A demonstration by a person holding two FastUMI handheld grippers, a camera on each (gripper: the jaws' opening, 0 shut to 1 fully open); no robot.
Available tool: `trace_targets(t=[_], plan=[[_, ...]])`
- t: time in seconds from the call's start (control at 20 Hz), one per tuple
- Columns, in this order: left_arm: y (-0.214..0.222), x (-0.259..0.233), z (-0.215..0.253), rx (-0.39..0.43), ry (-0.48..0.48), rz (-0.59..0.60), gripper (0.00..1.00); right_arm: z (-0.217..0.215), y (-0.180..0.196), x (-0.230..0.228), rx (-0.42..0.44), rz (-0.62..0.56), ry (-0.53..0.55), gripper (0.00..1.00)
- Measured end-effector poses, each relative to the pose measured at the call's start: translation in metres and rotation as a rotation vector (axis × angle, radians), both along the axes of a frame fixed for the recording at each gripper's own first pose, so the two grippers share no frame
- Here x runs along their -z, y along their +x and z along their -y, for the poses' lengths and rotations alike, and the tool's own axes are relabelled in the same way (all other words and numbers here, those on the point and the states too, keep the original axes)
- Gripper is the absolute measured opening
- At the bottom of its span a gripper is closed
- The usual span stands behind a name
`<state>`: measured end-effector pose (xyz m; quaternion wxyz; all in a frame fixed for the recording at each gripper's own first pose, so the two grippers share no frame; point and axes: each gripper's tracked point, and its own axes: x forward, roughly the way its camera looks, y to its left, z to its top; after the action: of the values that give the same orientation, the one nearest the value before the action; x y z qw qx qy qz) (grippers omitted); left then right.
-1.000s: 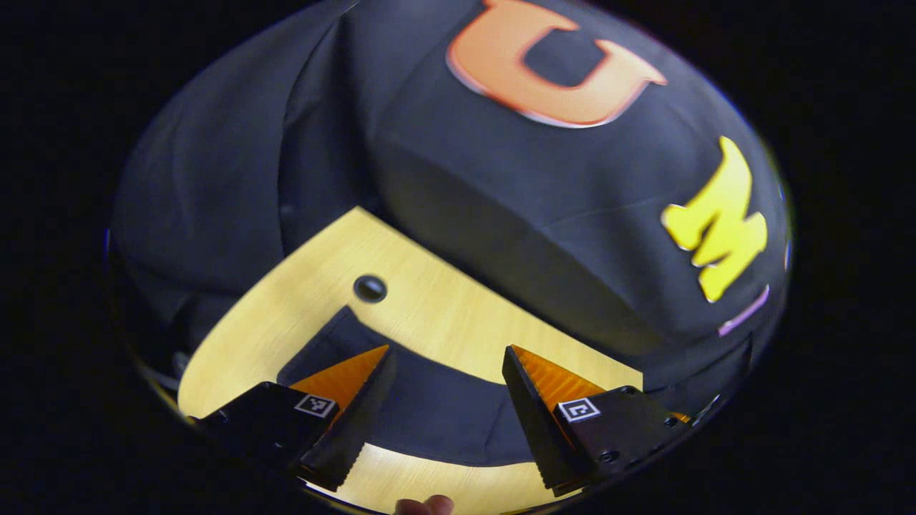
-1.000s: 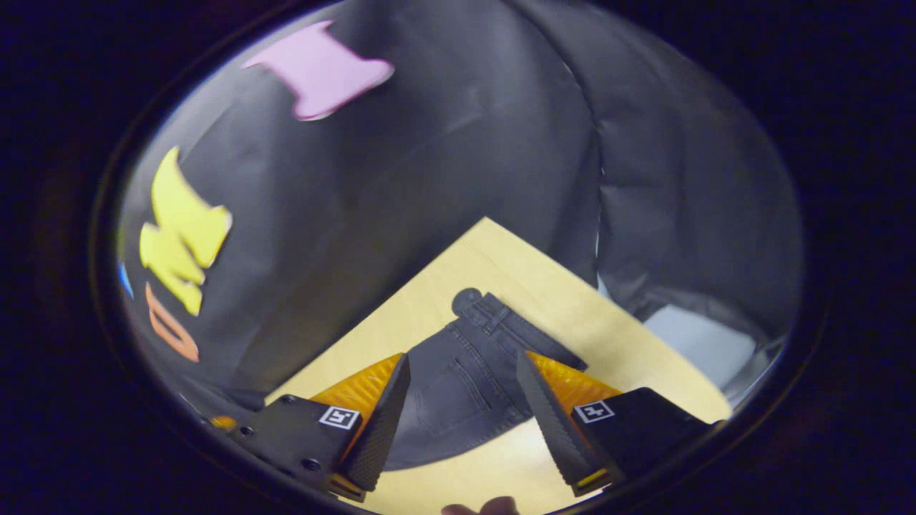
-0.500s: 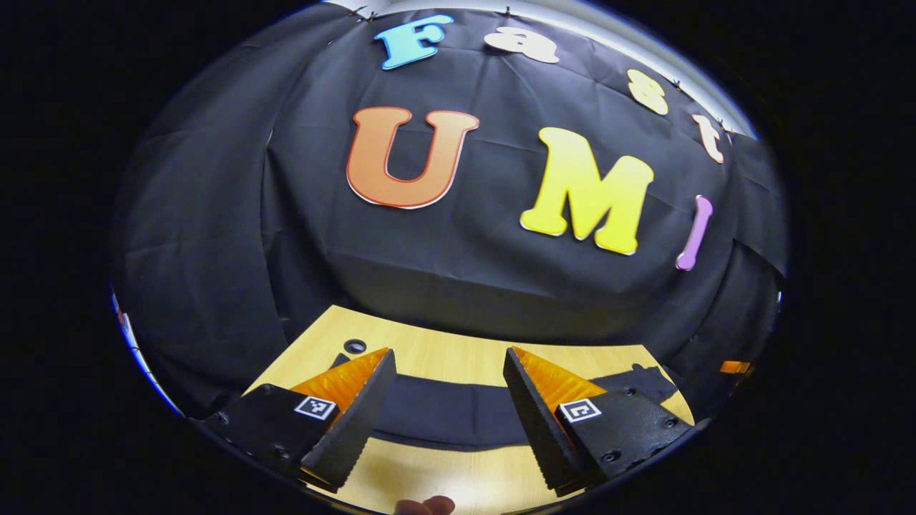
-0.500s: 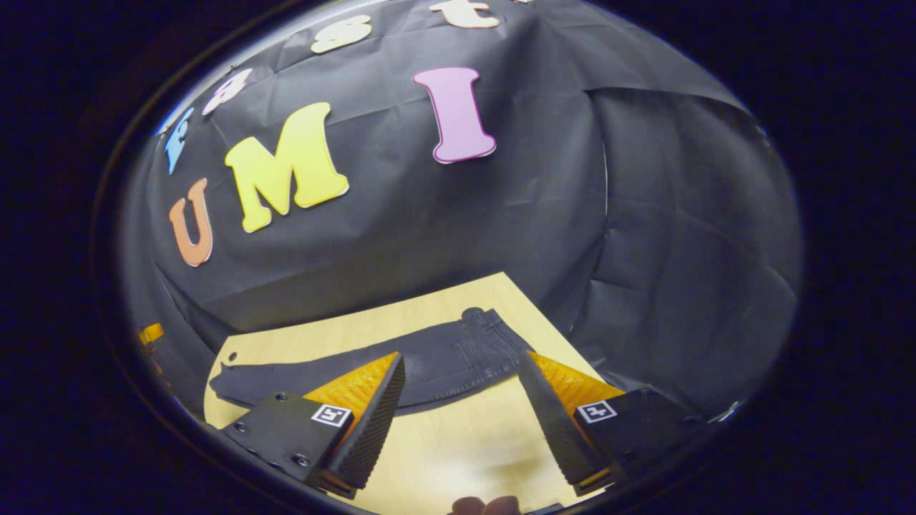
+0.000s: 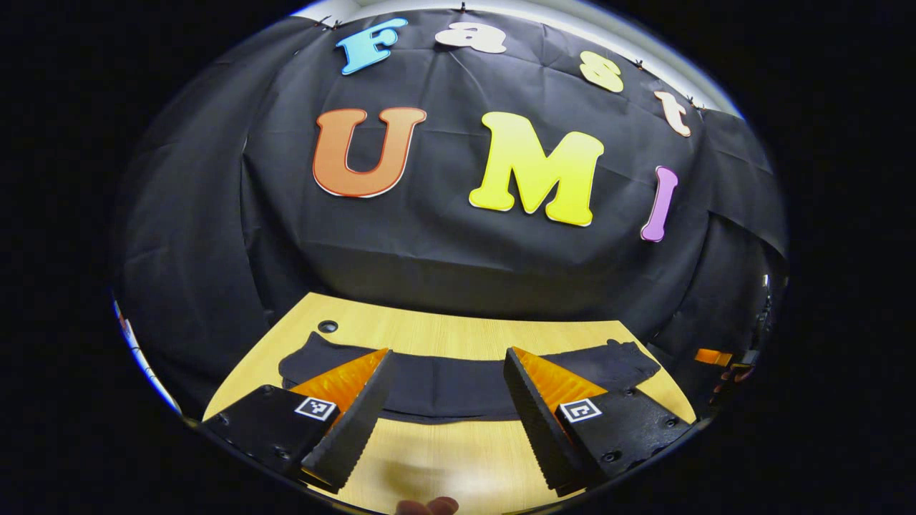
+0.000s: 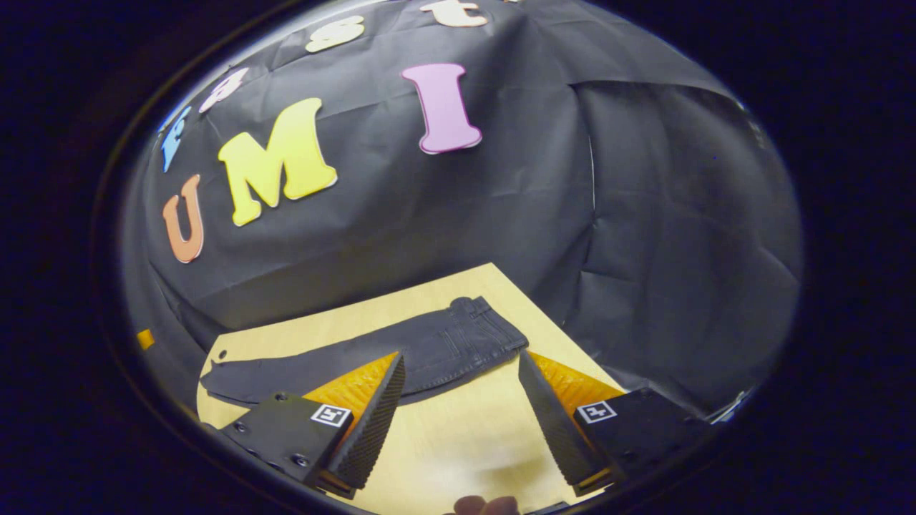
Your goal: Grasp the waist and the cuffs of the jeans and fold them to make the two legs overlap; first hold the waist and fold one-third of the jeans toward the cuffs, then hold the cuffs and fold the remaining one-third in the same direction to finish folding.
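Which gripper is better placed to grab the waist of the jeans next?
Right, likely. In the right gripper view the waist lies just ahead of the open right gripper; the left gripper faces the mid-legs.

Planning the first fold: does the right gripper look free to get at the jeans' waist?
Probably yes. The right gripper is open above bare table, and the jeans' waist lies flat just ahead, nothing between.

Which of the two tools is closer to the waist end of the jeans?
Right. The right tool hangs open just short of the jeans' waist. The left tool hangs open over the legs' middle, with the waist far off to its right.
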<state>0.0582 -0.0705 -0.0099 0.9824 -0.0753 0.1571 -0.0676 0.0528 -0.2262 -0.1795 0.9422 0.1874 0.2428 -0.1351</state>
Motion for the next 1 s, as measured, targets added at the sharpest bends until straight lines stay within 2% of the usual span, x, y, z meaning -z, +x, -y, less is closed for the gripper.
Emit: trace_targets(t=[0.35, 0.55, 1.0], plan=[[0.003, 0.007, 0.004, -0.056, 0.052, -0.056, 0.97, 0.047, 0.062, 0.081, 0.054, -0.048, 0.059, 0.98], [0.005, 0.018, 0.017, -0.067, 0.069, -0.09, 0.97, 0.067, 0.105, 0.117, 0.06, -0.06, 0.056, 0.98], [0.007, 0.036, 0.018, -0.091, 0.066, -0.163, 0.97, 0.072, 0.144, 0.178, 0.044, -0.136, 0.095, 0.99]])
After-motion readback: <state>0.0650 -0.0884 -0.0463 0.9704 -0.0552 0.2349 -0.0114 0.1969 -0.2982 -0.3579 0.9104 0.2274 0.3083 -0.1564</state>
